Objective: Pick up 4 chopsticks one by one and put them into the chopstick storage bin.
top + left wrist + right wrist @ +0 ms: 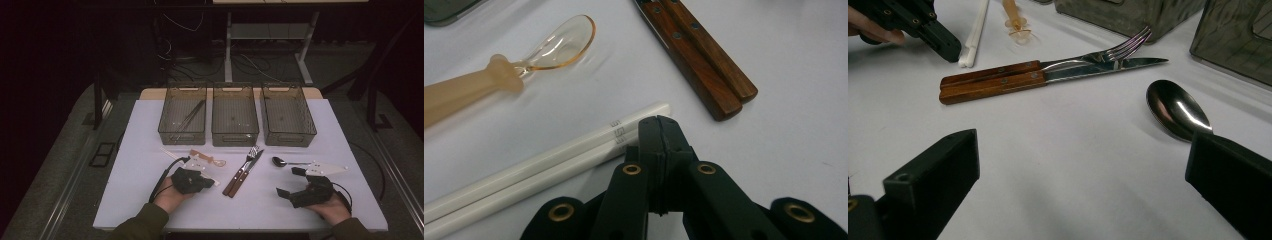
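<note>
My left gripper [211, 181] [658, 125] is shut, jaws pressed together with nothing between them. Its tips sit right at the near end of a pair of white chopsticks [171, 154] [549, 160] lying flat on the table. An amber plastic spoon [207, 160] [549, 50] lies just beyond them. A fork and a knife with wooden handles [243, 172] [701, 50] [998, 80] lie side by side mid-table. My right gripper [291, 181] [1078, 150] rests open and wide near the front right, empty. A metal spoon [279, 161] [1178, 107] lies just ahead of it.
Three clear bins stand in a row at the back: left [183, 112], middle [235, 112], right [288, 112]. The left one holds thin dark sticks [192, 115]. The white table [150, 200] ends near my forearms. The left gripper [945, 47] also appears in the right gripper view.
</note>
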### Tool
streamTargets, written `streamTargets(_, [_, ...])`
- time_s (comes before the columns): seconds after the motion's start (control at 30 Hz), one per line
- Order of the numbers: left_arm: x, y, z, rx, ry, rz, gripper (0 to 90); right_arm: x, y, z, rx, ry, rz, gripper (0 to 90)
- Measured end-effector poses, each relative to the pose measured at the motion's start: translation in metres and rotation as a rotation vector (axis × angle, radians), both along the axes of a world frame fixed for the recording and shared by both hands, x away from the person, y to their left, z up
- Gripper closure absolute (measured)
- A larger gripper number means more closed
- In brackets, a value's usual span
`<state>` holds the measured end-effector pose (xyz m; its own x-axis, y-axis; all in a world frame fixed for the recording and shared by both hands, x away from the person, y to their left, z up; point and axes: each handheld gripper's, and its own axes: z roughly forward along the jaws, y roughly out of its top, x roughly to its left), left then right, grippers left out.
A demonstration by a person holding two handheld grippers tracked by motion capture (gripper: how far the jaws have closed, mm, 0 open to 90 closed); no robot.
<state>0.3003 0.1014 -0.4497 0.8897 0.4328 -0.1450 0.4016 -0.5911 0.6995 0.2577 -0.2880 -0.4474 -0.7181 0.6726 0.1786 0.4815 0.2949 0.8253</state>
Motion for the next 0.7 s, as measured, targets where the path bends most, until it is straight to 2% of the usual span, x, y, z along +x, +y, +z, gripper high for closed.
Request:
streamTargets(0.63, [0.014, -0.007, -0.001, -0.006, -0.016, 0.022, 89.5, 0.000, 0.000, 0.000, 0.000, 0.000, 0.000, 1.1])
streamTargets(0.67, [0.016, -0.006, -0.001, -0.002, -0.026, 0.012, 89.5, 0.000, 0.000, 0.000, 0.000, -0.001, 0.000, 1.1])
streamTargets(0.7, [0.015, -0.007, -0.002, -0.007, -0.019, 0.024, 89.5, 0.000, 0.000, 0.000, 0.000, -0.001, 0.000, 1.1])
